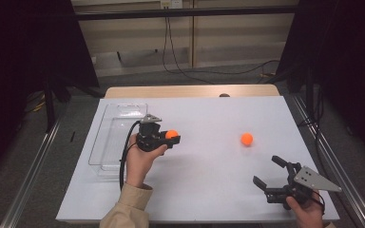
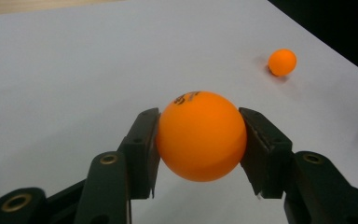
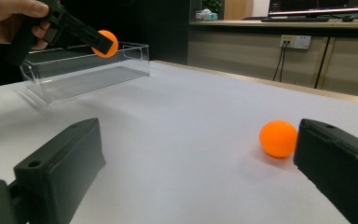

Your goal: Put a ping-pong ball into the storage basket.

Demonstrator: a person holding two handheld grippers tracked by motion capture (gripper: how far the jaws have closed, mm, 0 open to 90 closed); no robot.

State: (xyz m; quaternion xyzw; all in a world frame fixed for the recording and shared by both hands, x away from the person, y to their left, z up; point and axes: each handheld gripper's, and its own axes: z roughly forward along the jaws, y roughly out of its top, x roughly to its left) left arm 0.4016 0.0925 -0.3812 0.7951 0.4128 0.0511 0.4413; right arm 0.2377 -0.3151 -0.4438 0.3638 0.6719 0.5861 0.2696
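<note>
My left gripper (image 1: pixel 173 138) is shut on an orange ball (image 2: pixel 200 135), both pads pressed on its sides, and holds it above the white table just right of the clear tray (image 1: pixel 116 135). In the right gripper view that held ball (image 3: pixel 106 43) hangs in front of the tray (image 3: pixel 84 70). A second orange ball (image 1: pixel 246 138) lies loose on the table at centre right, also seen as the far ball (image 2: pixel 282 62) from the left gripper and the near ball (image 3: pixel 278 138) from the right one. My right gripper (image 1: pixel 271 171) rests low at the front right, jaws wide open, nothing between them.
The white table sheet (image 1: pixel 209 180) ends in a wooden strip (image 1: pixel 190 91) at the far edge. Dark curtains stand at both sides, and cables (image 1: pixel 171 52) run over the floor behind the table.
</note>
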